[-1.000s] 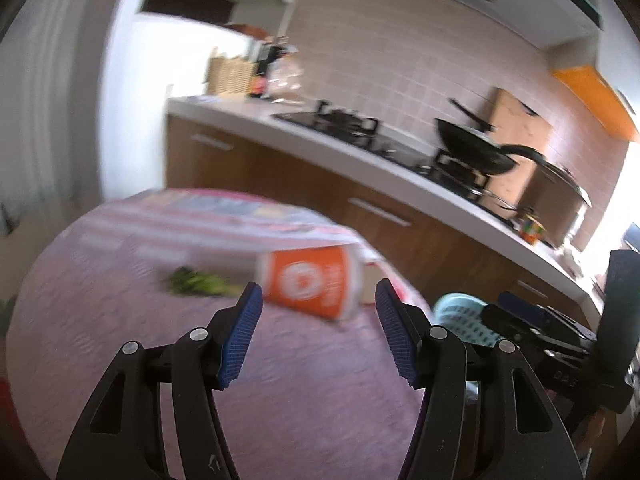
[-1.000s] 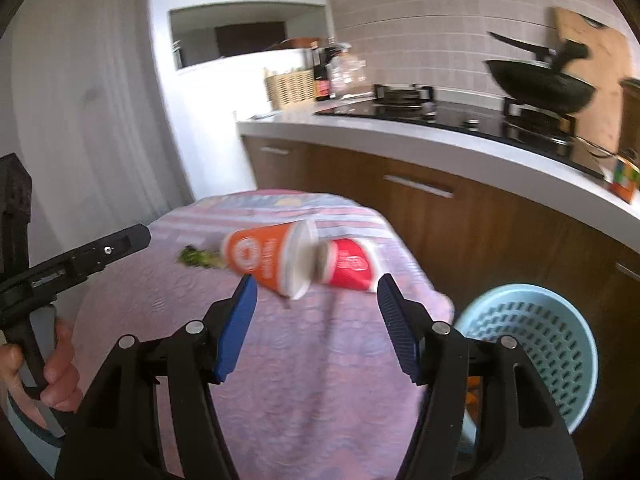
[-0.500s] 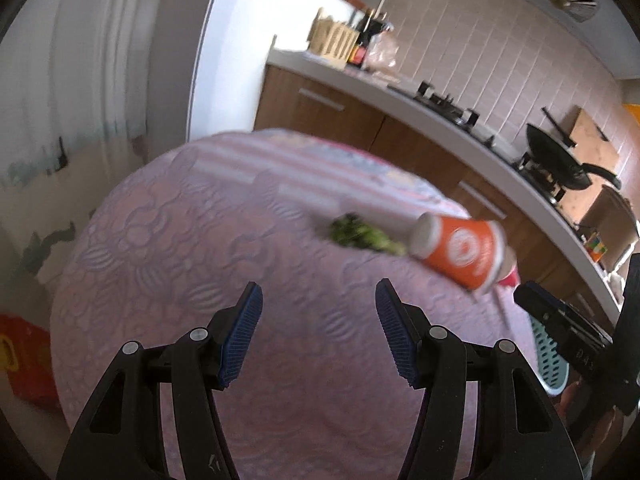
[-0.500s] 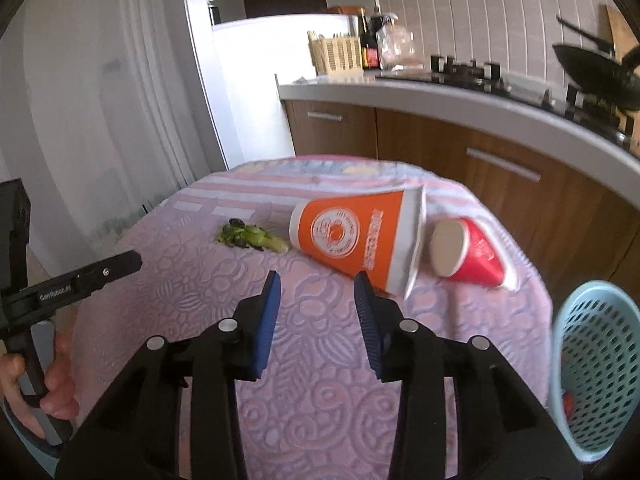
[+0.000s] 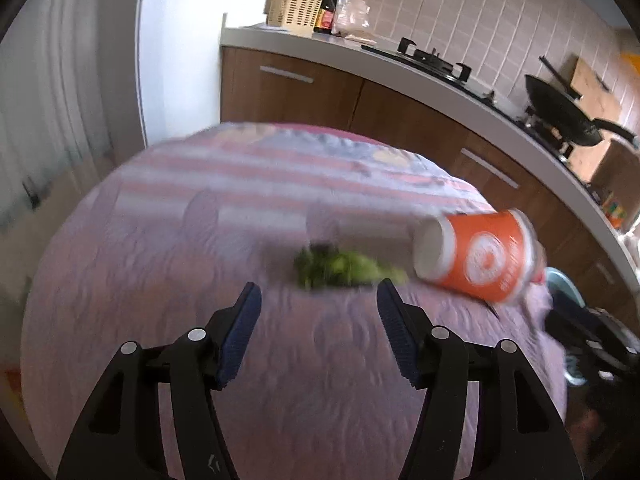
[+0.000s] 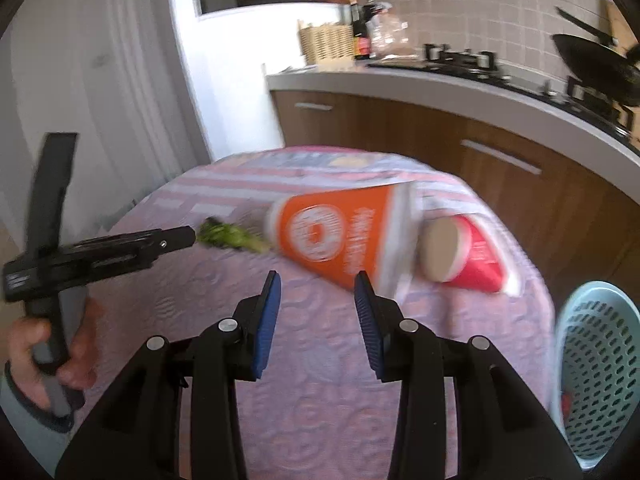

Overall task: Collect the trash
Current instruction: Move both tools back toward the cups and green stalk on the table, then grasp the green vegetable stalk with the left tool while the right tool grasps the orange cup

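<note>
A green vegetable scrap (image 5: 344, 268) lies on the pink patterned tablecloth (image 5: 160, 280), just beyond my open, empty left gripper (image 5: 318, 308). An orange paper cup (image 5: 476, 256) lies on its side to the right of it. In the right wrist view the orange cup (image 6: 340, 236) lies just ahead of my open, empty right gripper (image 6: 318, 292), with a red cup (image 6: 464, 256) on its side to its right and the scrap (image 6: 232, 236) to its left. A light blue basket (image 6: 596, 368) stands off the table's right edge.
The left gripper's body and the hand holding it (image 6: 60, 280) are at the left of the right wrist view. Brown kitchen cabinets (image 5: 360, 104) with a counter, a stove and a black wok (image 5: 560, 100) run behind the table. A white curtain hangs at the left.
My left gripper has moved nearer the vegetable scrap, which now lies close ahead between the fingers. My right gripper, which narrowed half a second ago, has opened a little and come closer to the orange cup.
</note>
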Available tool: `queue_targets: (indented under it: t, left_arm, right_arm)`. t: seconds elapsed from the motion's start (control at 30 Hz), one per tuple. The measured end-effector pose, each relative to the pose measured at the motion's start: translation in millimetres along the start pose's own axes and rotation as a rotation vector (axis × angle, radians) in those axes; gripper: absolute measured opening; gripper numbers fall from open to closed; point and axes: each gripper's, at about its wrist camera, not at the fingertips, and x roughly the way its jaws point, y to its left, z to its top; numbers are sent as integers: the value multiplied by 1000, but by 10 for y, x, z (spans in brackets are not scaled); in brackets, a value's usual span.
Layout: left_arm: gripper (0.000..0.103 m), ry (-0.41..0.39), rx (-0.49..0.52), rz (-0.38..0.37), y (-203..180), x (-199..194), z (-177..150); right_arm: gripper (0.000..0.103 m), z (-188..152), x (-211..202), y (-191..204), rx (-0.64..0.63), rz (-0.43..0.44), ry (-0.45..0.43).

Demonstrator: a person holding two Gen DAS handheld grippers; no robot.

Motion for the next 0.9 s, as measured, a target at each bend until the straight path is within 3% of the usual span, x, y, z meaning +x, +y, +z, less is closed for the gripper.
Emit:
queue_targets:
  t: [0.3, 0.43, 0.57, 0.6, 0.73, 0.9]
  left_arm:
    - [55, 68, 57, -63, -116, 323, 74]
    - [53, 101, 86, -86, -212, 217, -72]
    - [53, 143, 102, -182, -303, 65, -203]
    - [53, 139, 118, -176, -326, 28, -221]
    - [60, 80, 186, -30, -385, 38, -150]
    - [60, 114, 264, -24, -502, 331, -72]
  right_arm:
    - [35, 66, -180, -768, 121, -94, -18]
    - [35, 50, -126, -861, 148, -84, -3]
    - [35, 49, -78, -814, 135, -74, 0]
    - [35, 47, -67, -796, 131, -66, 1]
    - [35, 41, -1, -713, 106, -38, 17]
    - [35, 145, 157, -633, 65, 9, 46]
